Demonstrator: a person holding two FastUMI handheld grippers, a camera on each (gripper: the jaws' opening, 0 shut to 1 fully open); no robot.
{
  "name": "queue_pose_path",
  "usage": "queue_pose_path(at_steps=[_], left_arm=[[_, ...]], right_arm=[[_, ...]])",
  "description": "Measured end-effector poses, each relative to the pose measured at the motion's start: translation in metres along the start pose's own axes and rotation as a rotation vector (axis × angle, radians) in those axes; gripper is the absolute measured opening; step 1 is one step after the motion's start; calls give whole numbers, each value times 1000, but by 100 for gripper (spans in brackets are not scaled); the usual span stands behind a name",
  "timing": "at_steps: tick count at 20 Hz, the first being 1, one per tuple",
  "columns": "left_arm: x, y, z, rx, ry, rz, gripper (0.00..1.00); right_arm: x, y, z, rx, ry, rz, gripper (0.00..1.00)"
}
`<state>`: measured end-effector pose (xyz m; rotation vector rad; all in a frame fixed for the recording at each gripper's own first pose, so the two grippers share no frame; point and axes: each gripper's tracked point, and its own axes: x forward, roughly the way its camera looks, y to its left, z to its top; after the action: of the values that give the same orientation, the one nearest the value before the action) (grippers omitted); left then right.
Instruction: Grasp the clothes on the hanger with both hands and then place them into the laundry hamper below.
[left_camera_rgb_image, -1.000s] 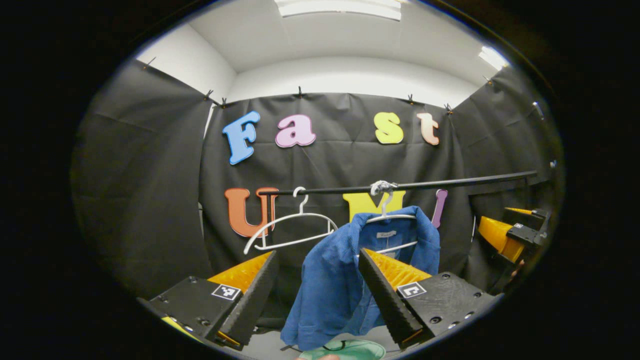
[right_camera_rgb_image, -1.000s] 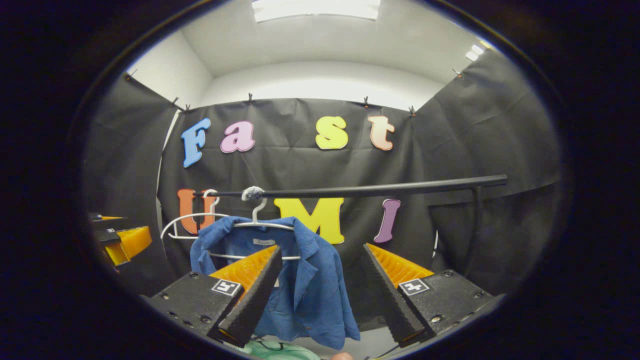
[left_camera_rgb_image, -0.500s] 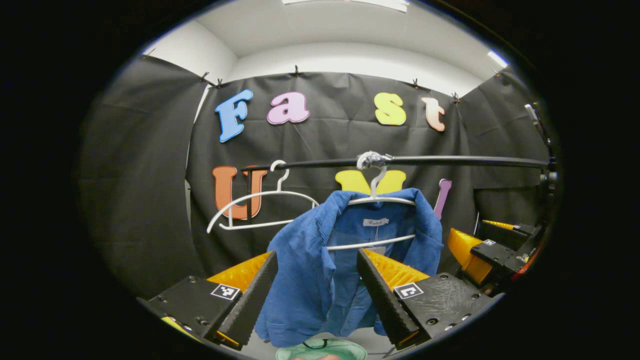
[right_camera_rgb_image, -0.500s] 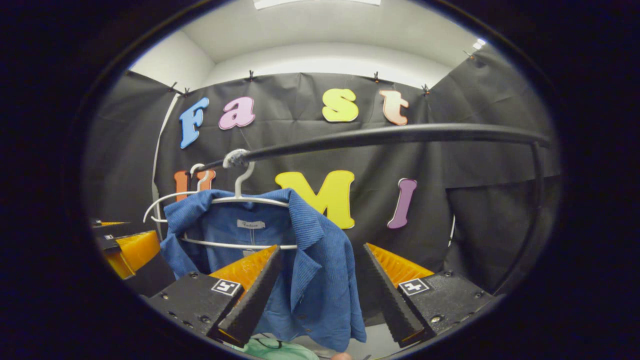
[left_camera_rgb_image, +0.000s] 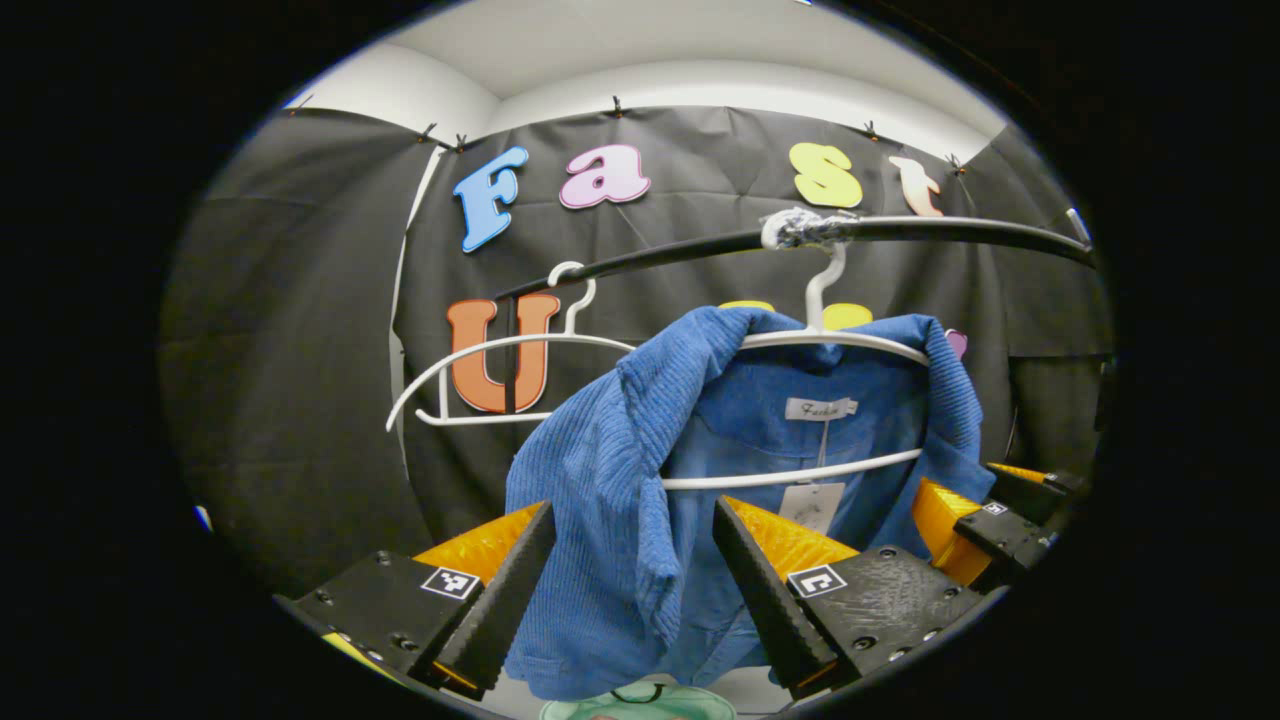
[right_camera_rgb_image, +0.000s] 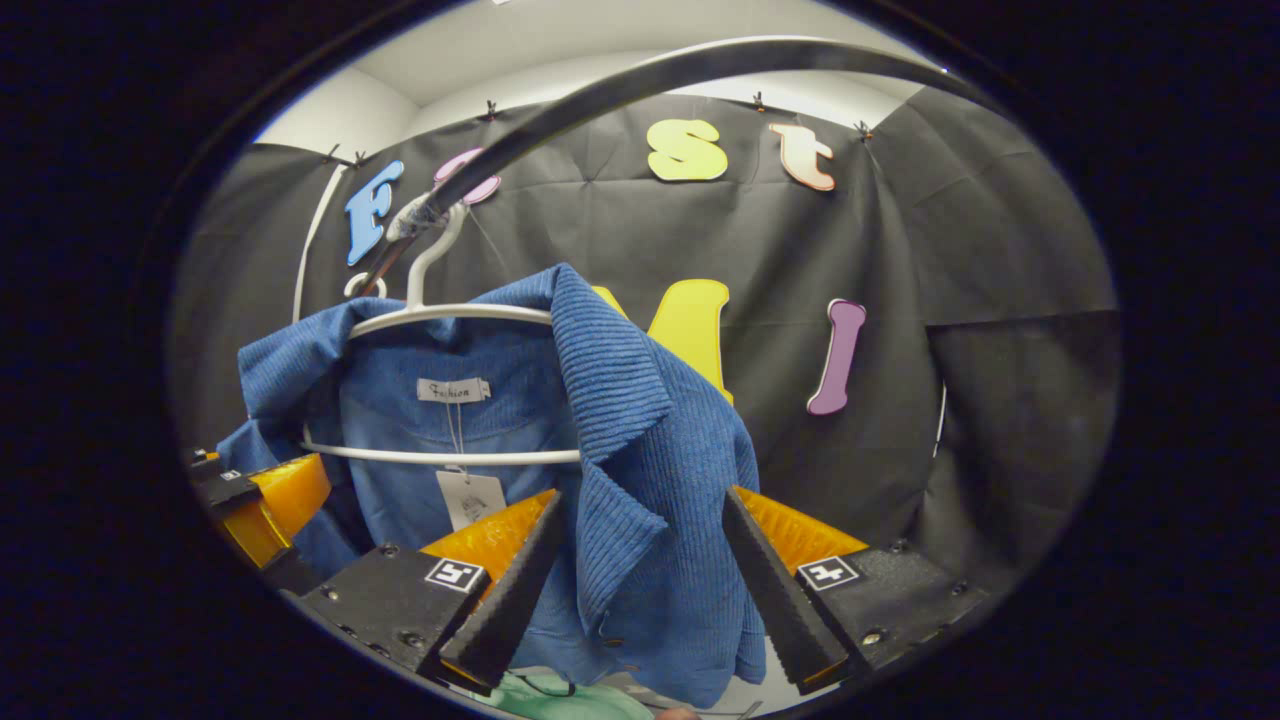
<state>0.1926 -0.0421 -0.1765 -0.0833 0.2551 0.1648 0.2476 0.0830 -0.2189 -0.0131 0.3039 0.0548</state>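
A blue corduroy jacket (left_camera_rgb_image: 620, 480) (right_camera_rgb_image: 640, 470) hangs on a white hanger (left_camera_rgb_image: 800, 340) (right_camera_rgb_image: 450, 312) from a black rail (left_camera_rgb_image: 950, 230) (right_camera_rgb_image: 620, 90). My left gripper (left_camera_rgb_image: 632, 520) is open, with the jacket's left front panel hanging between its fingers. My right gripper (right_camera_rgb_image: 642, 510) is open too, and the jacket's right front panel hangs in its gap. The other gripper shows at the edge of each view, (left_camera_rgb_image: 975, 530) (right_camera_rgb_image: 265, 500). A pale green hamper rim (left_camera_rgb_image: 640, 705) (right_camera_rgb_image: 570, 700) peeks out below the jacket's hem.
An empty white hanger (left_camera_rgb_image: 500, 375) hangs on the rail to the left of the jacket. The booth's black cloth wall stands close behind. A white ceiling shows above.
Both grippers have moved forward and closer to the jacket, which now looms larger with a front panel between each pair of open fingers. The rail has risen in both views.
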Motion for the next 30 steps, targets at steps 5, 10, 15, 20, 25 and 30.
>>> queue_pose_path(at_steps=[5, 10, 15, 20, 25, 30], left_arm=[[20, 7, -12, 14, 13, 46, 96], [41, 23, -25, 21, 50, 87, 68], [48, 26, -44, -30, 129, 65, 14], [44, 16, -33, -71, 95, -69, 10], [33, 23, -12, -19, 51, -119, 10], [16, 31, 17, 39, -14, -125, 10]], right_arm=[[21, 1, -5, -11, -17, -50, 94], [36, -6, -6, -31, -25, -94, 76], [40, -12, -2, -44, -33, -126, 31], [37, -10, -1, -50, -32, -95, 16], [26, -23, 6, -61, -29, -102, 10], [13, -45, 30, -120, -76, -156, 10]])
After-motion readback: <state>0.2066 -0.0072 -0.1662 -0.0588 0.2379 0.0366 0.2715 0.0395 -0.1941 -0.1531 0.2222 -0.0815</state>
